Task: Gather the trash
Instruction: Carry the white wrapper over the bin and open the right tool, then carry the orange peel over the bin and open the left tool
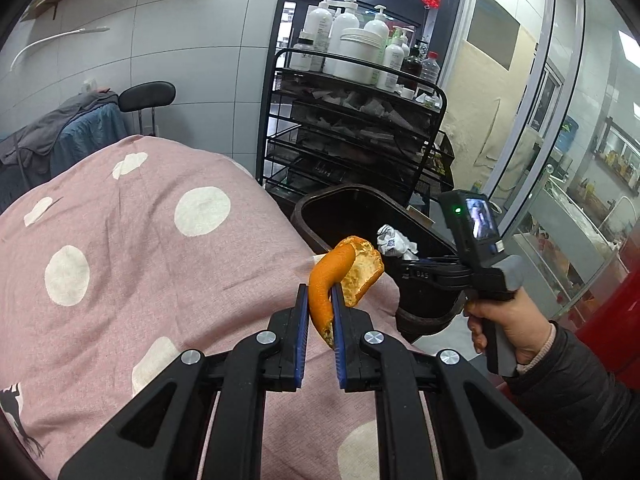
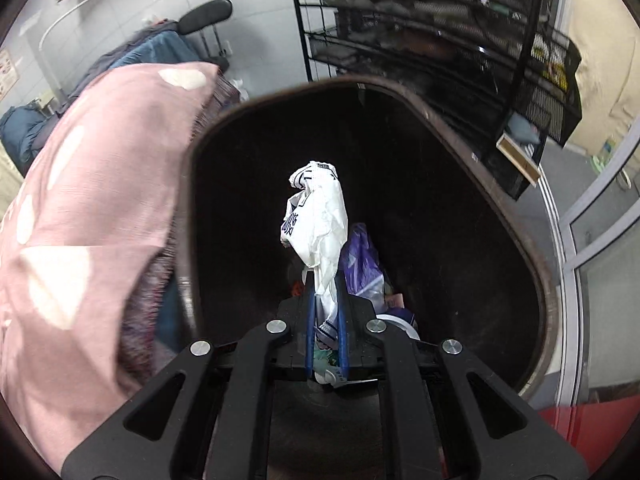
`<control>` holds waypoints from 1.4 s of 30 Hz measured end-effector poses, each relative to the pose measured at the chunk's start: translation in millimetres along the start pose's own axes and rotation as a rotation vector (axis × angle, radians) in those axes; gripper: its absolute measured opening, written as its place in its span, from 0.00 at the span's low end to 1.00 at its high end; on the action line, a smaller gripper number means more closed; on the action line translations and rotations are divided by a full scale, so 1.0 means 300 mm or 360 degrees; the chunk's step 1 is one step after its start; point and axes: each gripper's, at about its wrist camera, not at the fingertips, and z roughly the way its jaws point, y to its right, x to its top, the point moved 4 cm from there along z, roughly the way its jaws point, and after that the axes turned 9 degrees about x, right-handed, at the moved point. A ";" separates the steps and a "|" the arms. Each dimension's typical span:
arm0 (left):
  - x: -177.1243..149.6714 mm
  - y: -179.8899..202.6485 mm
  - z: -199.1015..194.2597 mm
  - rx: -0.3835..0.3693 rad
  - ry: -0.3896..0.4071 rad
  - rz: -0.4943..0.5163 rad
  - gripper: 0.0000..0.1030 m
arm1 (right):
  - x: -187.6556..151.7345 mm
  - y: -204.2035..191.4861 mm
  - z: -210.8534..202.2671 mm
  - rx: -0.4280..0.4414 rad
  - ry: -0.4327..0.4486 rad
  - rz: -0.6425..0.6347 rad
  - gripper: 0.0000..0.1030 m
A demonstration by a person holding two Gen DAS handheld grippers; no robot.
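Orange peel [image 1: 332, 280] pinched by left gripper [image 1: 320, 300] | right gripper [image 2: 325, 296] pinching white wrapper [image 2: 320, 224] over bin [image 2: 500, 184]

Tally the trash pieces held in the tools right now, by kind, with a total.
Orange peel, in the left tool: 1
Crumpled white wrapper, in the right tool over the bin: 1
Total: 2
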 end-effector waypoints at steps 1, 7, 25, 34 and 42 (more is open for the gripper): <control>0.002 0.004 0.003 -0.0002 -0.0003 0.0004 0.11 | -0.002 0.005 0.011 0.0000 -0.0012 0.0010 0.10; 0.005 0.024 0.030 -0.0027 -0.0033 0.0023 0.11 | -0.016 0.014 0.019 -0.0041 0.0028 0.0007 0.67; 0.105 0.186 0.186 -0.0146 -0.0120 0.0152 0.11 | -0.094 -0.058 -0.230 -0.0064 0.0295 -0.0054 0.79; 0.132 0.281 0.292 -0.0177 -0.0200 0.0238 0.11 | -0.169 -0.059 -0.320 -0.0110 0.0330 -0.0081 0.83; 0.138 0.340 0.377 -0.0200 -0.0284 0.0269 0.11 | -0.210 -0.059 -0.362 -0.0083 0.0345 -0.0075 0.84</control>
